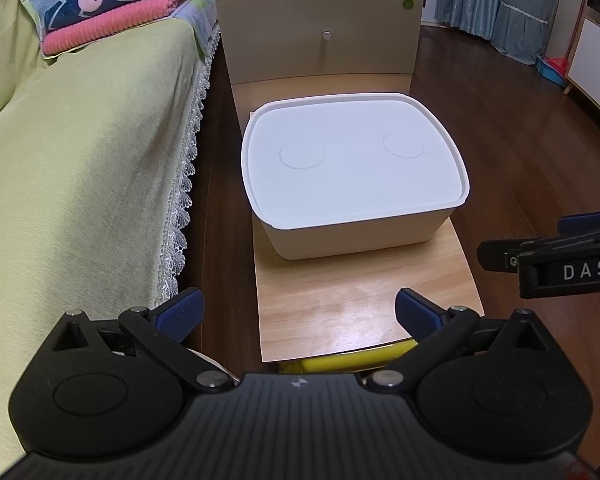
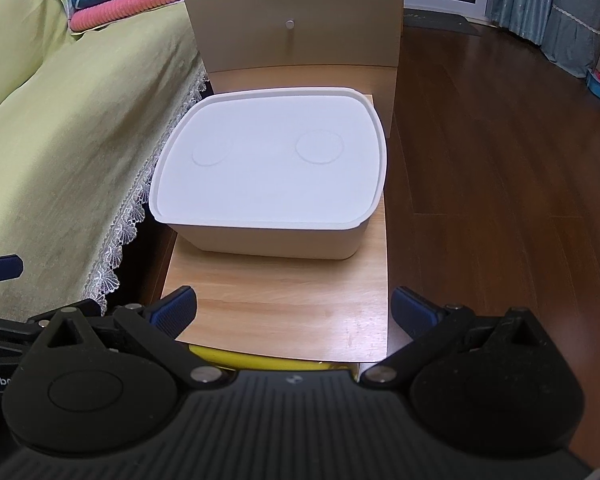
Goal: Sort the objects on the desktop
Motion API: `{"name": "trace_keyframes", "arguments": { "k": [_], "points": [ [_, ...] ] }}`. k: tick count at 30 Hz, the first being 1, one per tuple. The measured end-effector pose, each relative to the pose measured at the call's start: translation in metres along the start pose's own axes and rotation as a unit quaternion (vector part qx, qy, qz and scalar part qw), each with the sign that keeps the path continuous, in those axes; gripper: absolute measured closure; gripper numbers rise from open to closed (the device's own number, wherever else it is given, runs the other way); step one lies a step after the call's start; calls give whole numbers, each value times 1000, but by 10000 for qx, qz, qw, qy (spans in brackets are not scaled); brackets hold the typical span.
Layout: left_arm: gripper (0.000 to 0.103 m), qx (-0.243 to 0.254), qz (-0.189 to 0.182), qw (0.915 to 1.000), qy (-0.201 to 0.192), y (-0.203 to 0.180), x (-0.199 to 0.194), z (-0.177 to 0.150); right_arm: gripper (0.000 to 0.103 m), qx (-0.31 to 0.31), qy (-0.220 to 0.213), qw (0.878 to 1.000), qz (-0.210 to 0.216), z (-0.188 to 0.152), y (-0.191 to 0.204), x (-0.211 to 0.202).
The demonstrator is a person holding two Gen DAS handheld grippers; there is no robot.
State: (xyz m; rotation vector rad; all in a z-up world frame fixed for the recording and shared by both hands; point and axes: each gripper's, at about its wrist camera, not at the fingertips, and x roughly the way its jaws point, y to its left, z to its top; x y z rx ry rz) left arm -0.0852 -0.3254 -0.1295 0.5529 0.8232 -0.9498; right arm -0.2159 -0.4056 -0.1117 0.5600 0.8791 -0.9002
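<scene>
Item: white rounded-rectangular plastic storage box (image 1: 352,236) with a flat white snap-on lid (image 1: 352,160), centre of frame in both views, standing on a pale wooden tabletop (image 1: 340,300). Lid is on; I cannot tell what is inside, if anything.

Item: beige wooden cabinet with a small round knob (image 1: 320,36), upper centre, behind the box. Closed; contents hidden.

Item: left gripper (image 1: 300,312), lower centre, fingers spread wide, holding nothing. Right gripper (image 2: 294,306), likewise spread and empty.

No loose objects to sort are visible on the tabletop.

Risks, as I judge them: prising one lid edge could tilt or slide the light box toward the table's edge; both grippers converging could collide.
</scene>
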Motion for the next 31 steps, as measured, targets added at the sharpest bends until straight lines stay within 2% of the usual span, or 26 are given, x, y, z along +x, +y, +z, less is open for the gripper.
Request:
{"name": "trace_keyframes", "arguments": {
  "k": [18, 31],
  "points": [
    [1, -59, -11, 10000, -13, 1, -1, 1, 1, -71, 58, 9999, 46, -2, 7, 2],
    [1, -145, -18, 9996, -242, 3, -6, -2, 1, -87, 52, 9999, 38, -3, 6, 2]
  ]
}}
